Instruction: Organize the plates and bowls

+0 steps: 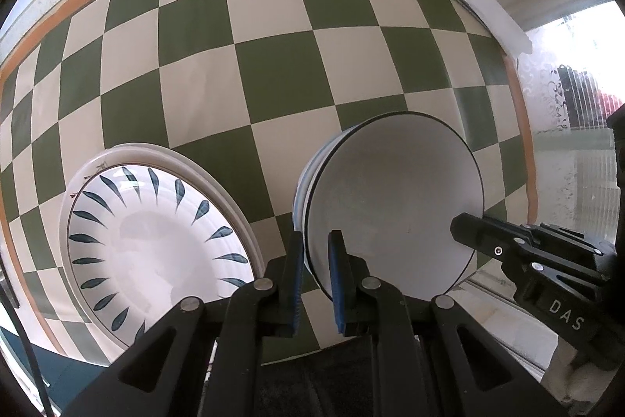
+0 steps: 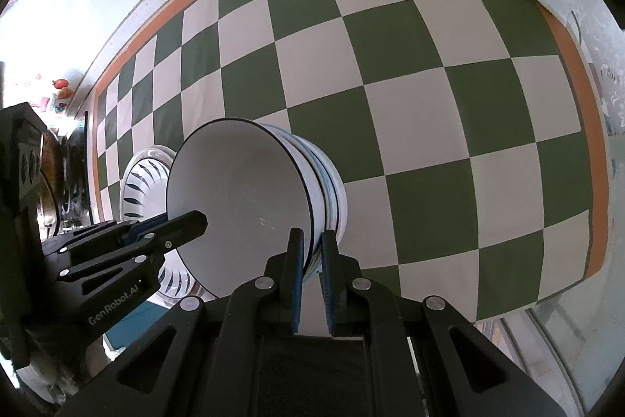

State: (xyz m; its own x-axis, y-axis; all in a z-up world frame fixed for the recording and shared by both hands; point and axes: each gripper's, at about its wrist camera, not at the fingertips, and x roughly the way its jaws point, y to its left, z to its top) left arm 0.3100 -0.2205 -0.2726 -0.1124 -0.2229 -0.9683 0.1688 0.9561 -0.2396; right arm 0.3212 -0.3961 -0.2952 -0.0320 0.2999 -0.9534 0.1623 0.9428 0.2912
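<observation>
A stack of several white bowls (image 1: 390, 198) with the top one dark-rimmed stands on the green-and-cream checked cloth (image 1: 273, 73). My left gripper (image 1: 316, 276) is shut on the stack's left rim. My right gripper (image 2: 311, 272) is shut on the right rim of the same bowl stack (image 2: 238, 194). Each gripper shows in the other's view, the right at the stack's right side (image 1: 465, 227) and the left at its left side (image 2: 195, 221). A stack of white plates with blue leaf marks (image 1: 156, 241) lies left of the bowls and shows partly behind them in the right wrist view (image 2: 142, 178).
The checked cloth has an orange border (image 2: 586, 127) near the table edges. A white folded strip (image 1: 484, 6) lies at the far right corner. Dark kitchenware (image 2: 58, 174) stands beyond the table's left edge. A patterned curtain (image 1: 566, 96) hangs on the right.
</observation>
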